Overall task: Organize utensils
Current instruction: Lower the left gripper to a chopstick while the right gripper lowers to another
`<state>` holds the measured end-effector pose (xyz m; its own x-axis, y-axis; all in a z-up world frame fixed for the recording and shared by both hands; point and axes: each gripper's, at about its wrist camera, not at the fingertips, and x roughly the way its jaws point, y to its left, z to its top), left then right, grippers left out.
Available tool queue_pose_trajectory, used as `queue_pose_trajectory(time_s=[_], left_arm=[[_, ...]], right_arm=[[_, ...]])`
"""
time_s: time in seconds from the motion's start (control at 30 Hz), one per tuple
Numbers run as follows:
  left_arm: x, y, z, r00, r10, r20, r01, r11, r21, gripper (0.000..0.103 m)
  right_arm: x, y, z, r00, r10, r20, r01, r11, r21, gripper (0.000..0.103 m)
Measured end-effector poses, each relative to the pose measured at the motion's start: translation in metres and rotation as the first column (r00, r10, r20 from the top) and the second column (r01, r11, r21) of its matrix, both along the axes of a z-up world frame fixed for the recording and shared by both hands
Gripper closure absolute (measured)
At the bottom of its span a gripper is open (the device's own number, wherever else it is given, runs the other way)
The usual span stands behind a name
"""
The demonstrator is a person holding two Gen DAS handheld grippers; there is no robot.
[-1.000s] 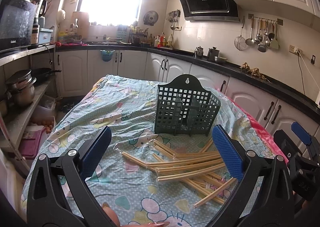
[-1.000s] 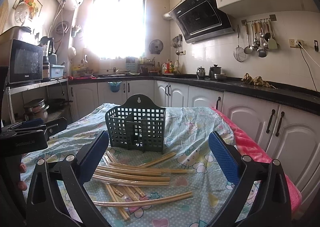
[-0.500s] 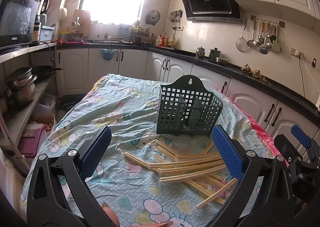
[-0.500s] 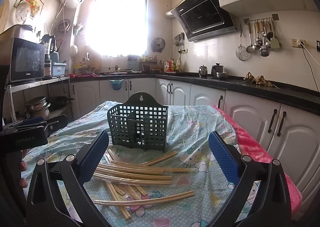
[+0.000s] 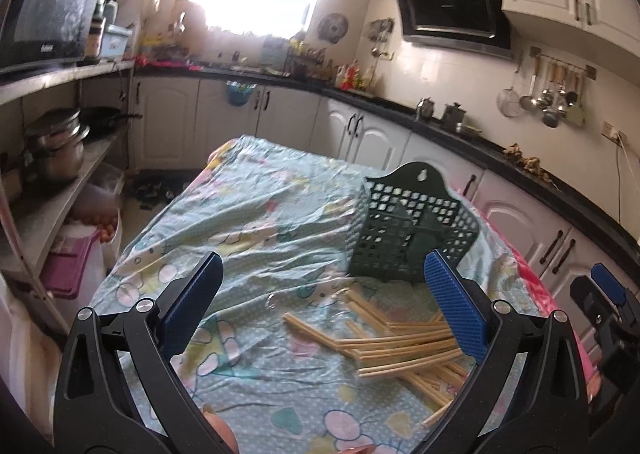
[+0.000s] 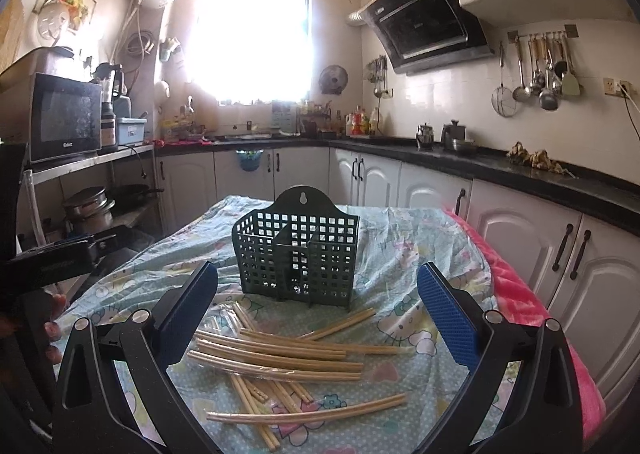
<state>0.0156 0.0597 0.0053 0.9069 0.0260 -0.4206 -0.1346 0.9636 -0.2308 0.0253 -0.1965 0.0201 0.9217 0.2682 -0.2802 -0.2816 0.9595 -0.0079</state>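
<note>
A dark green lattice utensil holder (image 6: 296, 258) stands upright on the cloth-covered table; in the left wrist view the holder (image 5: 408, 230) sits right of centre. Several pale wooden chopsticks (image 6: 280, 358) lie scattered in front of it, also seen as chopsticks (image 5: 400, 342) low right. My right gripper (image 6: 318, 306) hovers open over the chopstick pile, nothing between its blue pads. My left gripper (image 5: 324, 302) is open too, over bare cloth left of the pile. The right gripper's body (image 5: 604, 318) shows at the right edge of the left view.
The table (image 6: 404, 238) wears a light blue cartoon-print cloth with a pink blanket (image 6: 516, 298) at its right edge. White cabinets and a black counter (image 6: 520, 169) run behind and right. A shelf with pots (image 5: 56, 145) and a microwave (image 5: 48, 13) stands left.
The left gripper has swung left and tilted, so the holder and chopsticks now sit further right in its view. The right gripper has eased slightly closer to the holder. Both stay open.
</note>
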Motion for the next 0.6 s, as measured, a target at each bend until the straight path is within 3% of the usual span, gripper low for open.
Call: queue_pose_trajectory(time_s=[0.33,0.6], left_arm=[[0.023,0.031,-0.025,0.988,-0.028,-0.150,0.009,0.992,-0.124,0.010],[0.046,0.040,-0.054,0.957,-0.073,-0.280,0.008,0.974,-0.227,0.011]], right_arm=[[0.058,-0.001,-0.014,0.976,-0.091,-0.196,0.083,0.995,-0.046,0.006],[0.086,-0.015,-0.035,0.940,-0.134,-0.313,0.139,0.990,-0.007,0.006]])
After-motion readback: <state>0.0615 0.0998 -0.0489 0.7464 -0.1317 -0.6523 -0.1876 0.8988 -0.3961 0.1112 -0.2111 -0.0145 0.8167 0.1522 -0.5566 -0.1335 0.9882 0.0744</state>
